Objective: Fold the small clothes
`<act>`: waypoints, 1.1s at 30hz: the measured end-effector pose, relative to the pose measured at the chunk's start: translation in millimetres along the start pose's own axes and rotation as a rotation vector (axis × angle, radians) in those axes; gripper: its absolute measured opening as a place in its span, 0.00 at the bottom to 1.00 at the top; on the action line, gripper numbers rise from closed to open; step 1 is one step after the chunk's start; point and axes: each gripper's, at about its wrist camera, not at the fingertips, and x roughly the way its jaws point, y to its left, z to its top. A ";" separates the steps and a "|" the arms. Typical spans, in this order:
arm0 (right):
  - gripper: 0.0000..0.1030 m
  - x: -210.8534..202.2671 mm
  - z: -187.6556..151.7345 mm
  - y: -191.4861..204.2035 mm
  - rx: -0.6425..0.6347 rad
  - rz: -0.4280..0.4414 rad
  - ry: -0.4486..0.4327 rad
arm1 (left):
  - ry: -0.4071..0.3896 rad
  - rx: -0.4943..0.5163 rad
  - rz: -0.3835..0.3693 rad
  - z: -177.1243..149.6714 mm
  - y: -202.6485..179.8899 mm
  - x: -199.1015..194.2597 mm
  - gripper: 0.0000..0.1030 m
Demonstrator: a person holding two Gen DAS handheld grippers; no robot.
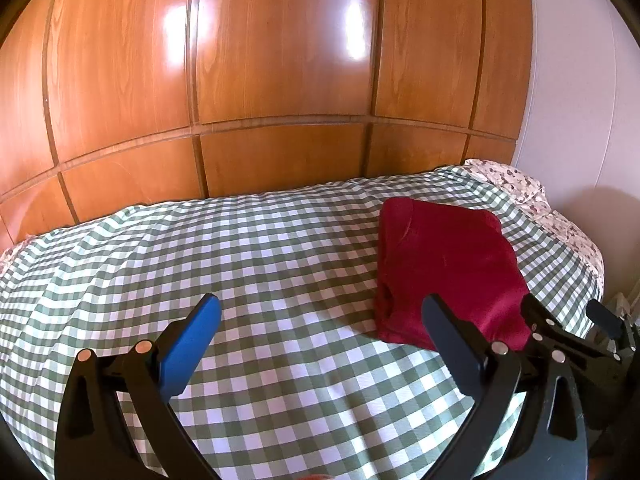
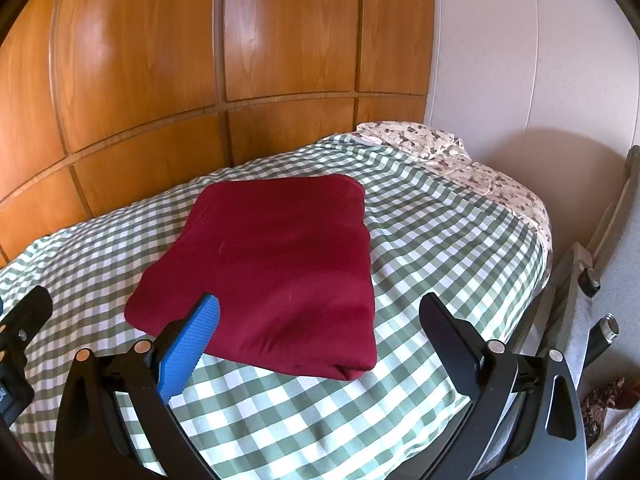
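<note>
Glossy wooden wardrobe panels (image 1: pixel 280 80) fill the wall behind a bed (image 1: pixel 240 264) spread with a green-and-white checked cover, and a floral pillow (image 2: pixel 440 148) sits at its far right end against a white wall. From the left wrist view, the left hand-held gripper (image 1: pixel 324 316) hangs over bare checked cloth, jaws spread wide and holding nothing; the right hand-held gripper's black frame shows at that view's right edge. Only the right wrist view shows the grey fabric and metal frame (image 2: pixel 592 280) beside the bed. A folded dark red garment (image 2: pixel 272 264), soft and roughly rectangular with rounded corners, lies flat on the cover. It sits ahead and to the right of the left hand-held gripper. The right hand-held gripper (image 2: pixel 320 316) hovers at its near edge, jaws wide apart and empty, its ribbed blue finger pad (image 2: pixel 188 352) overlapping the garment's near left corner.
</note>
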 end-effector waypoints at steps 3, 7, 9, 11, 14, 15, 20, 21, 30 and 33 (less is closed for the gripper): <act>0.96 0.3 0.1 -0.3 0.001 0.000 0.000 | -0.004 0.007 0.002 0.9 -1.7 -1.4 0.97; 0.96 -0.3 -0.7 0.0 0.001 0.000 0.001 | -0.006 0.007 0.001 1.7 -3.0 -2.7 0.97; 0.96 -0.6 -1.1 -0.4 0.003 0.001 0.003 | -0.007 0.006 0.001 2.1 -3.3 -3.0 0.97; 0.96 -0.6 -1.3 -0.5 0.002 0.000 0.001 | -0.007 0.006 -0.001 2.4 -3.2 -3.8 0.97; 0.96 -0.7 -1.8 -0.5 0.004 0.002 0.003 | -0.007 0.008 -0.002 2.6 -3.5 -3.9 0.97; 0.96 -0.1 -2.2 -0.3 0.004 0.001 0.004 | -0.006 0.007 -0.003 2.7 -3.9 -3.8 0.97; 0.96 2.5 -3.6 0.1 0.001 0.004 0.012 | -0.002 0.011 -0.005 3.1 -5.5 -3.3 0.97; 0.96 3.5 -3.9 0.1 0.001 0.005 0.014 | -0.001 0.015 -0.002 2.9 -5.8 -2.7 0.97; 0.96 12.3 -9.9 1.2 0.002 0.005 0.042 | 0.007 0.020 0.015 0.4 -4.4 5.3 0.97; 0.96 13.7 -10.0 0.3 0.005 0.006 0.046 | 0.030 0.012 0.022 -1.3 -2.1 11.3 0.97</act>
